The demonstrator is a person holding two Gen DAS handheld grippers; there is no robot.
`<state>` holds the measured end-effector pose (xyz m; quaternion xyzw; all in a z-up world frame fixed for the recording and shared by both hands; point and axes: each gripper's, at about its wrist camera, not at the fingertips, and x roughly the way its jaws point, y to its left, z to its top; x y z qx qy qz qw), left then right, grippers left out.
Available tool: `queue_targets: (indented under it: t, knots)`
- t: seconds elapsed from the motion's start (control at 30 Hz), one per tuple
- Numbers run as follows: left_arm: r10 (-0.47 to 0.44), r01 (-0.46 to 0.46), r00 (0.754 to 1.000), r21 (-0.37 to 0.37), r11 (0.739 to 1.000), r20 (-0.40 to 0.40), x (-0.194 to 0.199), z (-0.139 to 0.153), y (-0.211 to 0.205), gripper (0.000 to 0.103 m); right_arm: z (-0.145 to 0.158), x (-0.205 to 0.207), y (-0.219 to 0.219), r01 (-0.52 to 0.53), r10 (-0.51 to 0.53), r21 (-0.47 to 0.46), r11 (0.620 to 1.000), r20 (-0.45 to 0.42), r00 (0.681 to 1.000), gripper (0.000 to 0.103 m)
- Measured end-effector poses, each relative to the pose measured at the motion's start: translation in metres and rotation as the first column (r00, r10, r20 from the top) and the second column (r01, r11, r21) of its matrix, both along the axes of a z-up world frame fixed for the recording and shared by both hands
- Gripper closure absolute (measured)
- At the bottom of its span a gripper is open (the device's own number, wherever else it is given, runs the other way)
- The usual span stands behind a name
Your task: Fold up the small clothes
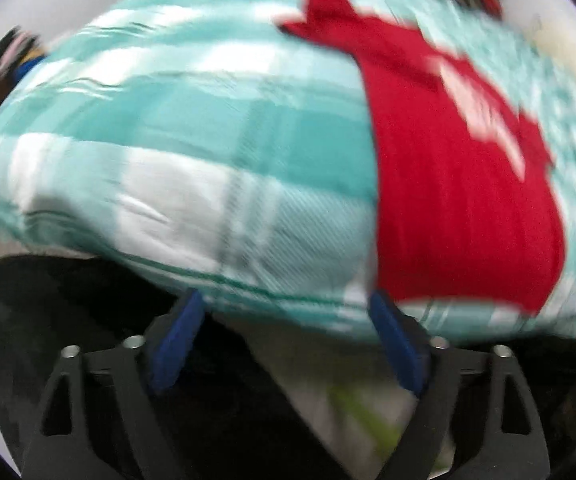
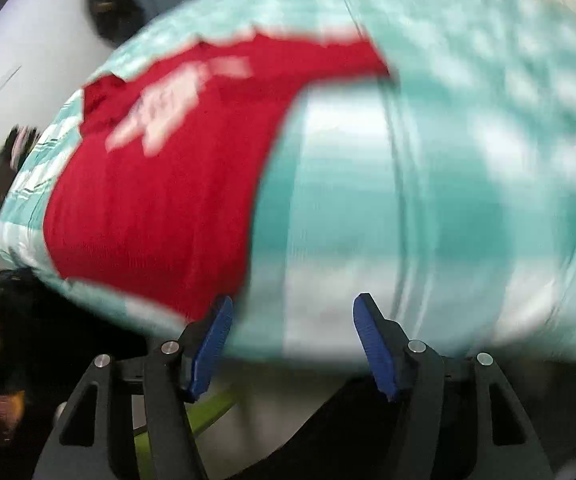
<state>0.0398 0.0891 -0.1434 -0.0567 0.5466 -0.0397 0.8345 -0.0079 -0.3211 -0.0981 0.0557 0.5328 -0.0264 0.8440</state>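
On the teal checked bedding (image 1: 191, 128) lay the red garment (image 1: 456, 184) (blurred), both claws, left claw (image 1: 288, 336) and right claw (image 2: 292, 344), spread empty; a hasty pinch risked snagging bedding too

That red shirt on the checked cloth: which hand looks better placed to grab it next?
Probably right: the red shirt has its hem just ahead of the open right gripper. The left gripper, also open, faces mostly checked cloth.
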Motion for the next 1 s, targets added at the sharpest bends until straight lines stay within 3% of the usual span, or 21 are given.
queue_targets:
  t: [0.07, 0.17, 0.23, 0.33, 0.37, 0.4, 0.43, 0.47, 0.53, 0.6, 0.67, 0.73, 0.8, 0.87, 1.0]
  knots:
    - [0.053, -0.053, 0.998, -0.016, 0.998, 0.033, 0.002, 0.004, 0.009, 0.013, 0.016, 0.033, 0.007, -0.082, 0.085, -0.05, 0.995, 0.072, 0.994, 0.04]
    - [0.099, -0.098, 0.994, -0.015, 0.995, 0.039, 0.004, 0.0, 0.015, 0.013, 0.023, 0.098, 0.034, -0.269, 0.292, -0.153, 0.951, 0.158, 0.943, 0.04]
    - [0.132, -0.131, 0.991, -0.017, 0.991, 0.033, 0.002, -0.004, 0.019, 0.013, 0.007, 0.143, 0.048, -0.393, 0.419, -0.189, 0.9, 0.121, 0.9, 0.043]
    - [0.186, -0.185, 0.982, -0.056, 0.981, 0.011, -0.001, -0.005, 0.028, 0.013, -0.03, 0.196, 0.056, -0.471, 0.48, -0.189, 0.862, 0.003, 0.877, 0.049]
    - [0.202, -0.201, 0.979, -0.068, 0.977, 0.004, -0.001, -0.005, 0.03, 0.013, -0.04, 0.205, 0.057, -0.479, 0.483, -0.198, 0.855, -0.032, 0.875, 0.054]
    - [0.216, -0.216, 0.976, -0.081, 0.973, -0.003, 0.003, -0.007, 0.034, 0.013, -0.05, 0.216, 0.053, -0.486, 0.485, -0.183, 0.854, -0.053, 0.873, 0.078]
    - [0.229, -0.229, 0.973, -0.09, 0.969, -0.01, 0.004, -0.008, 0.038, 0.013, -0.052, 0.219, 0.048, -0.477, 0.476, -0.151, 0.866, -0.044, 0.878, 0.095]
    - [0.238, -0.238, 0.971, -0.095, 0.967, -0.015, 0.004, -0.009, 0.04, 0.013, -0.05, 0.222, 0.037, -0.44, 0.44, -0.135, 0.888, -0.034, 0.898, 0.095]
    - [0.236, -0.236, 0.972, -0.099, 0.967, -0.012, 0.0, -0.007, 0.04, 0.013, -0.026, 0.213, -0.004, -0.329, 0.334, -0.075, 0.941, 0.072, 0.94, 0.096]
    - [0.226, -0.225, 0.974, -0.098, 0.969, -0.005, 0.001, -0.006, 0.039, 0.013, 0.0, 0.198, -0.067, -0.163, 0.161, -0.002, 0.987, 0.169, 0.972, 0.096]
    - [0.217, -0.217, 0.976, -0.104, 0.971, -0.01, 0.004, -0.008, 0.035, 0.013, 0.018, 0.175, -0.14, 0.021, -0.041, 0.09, 0.996, 0.219, 0.975, 0.096]
    - [0.211, -0.213, 0.977, -0.111, 0.971, -0.024, 0.006, -0.011, 0.031, 0.013, 0.027, 0.146, -0.214, 0.188, -0.224, 0.166, 0.968, 0.232, 0.947, 0.096]
    - [0.203, -0.204, 0.979, -0.102, 0.974, -0.025, 0.008, -0.011, 0.027, 0.013, 0.027, 0.124, -0.272, 0.309, -0.345, 0.18, 0.934, 0.224, 0.911, 0.096]
    - [0.189, -0.191, 0.982, -0.091, 0.977, -0.026, 0.01, -0.011, 0.021, 0.013, 0.018, 0.109, -0.306, 0.376, -0.419, 0.22, 0.9, 0.204, 0.885, 0.096]
    - [0.157, -0.158, 0.987, -0.044, 0.986, -0.03, 0.01, -0.011, 0.008, 0.013, -0.017, 0.087, -0.355, 0.493, -0.557, 0.35, 0.797, 0.107, 0.824, 0.096]
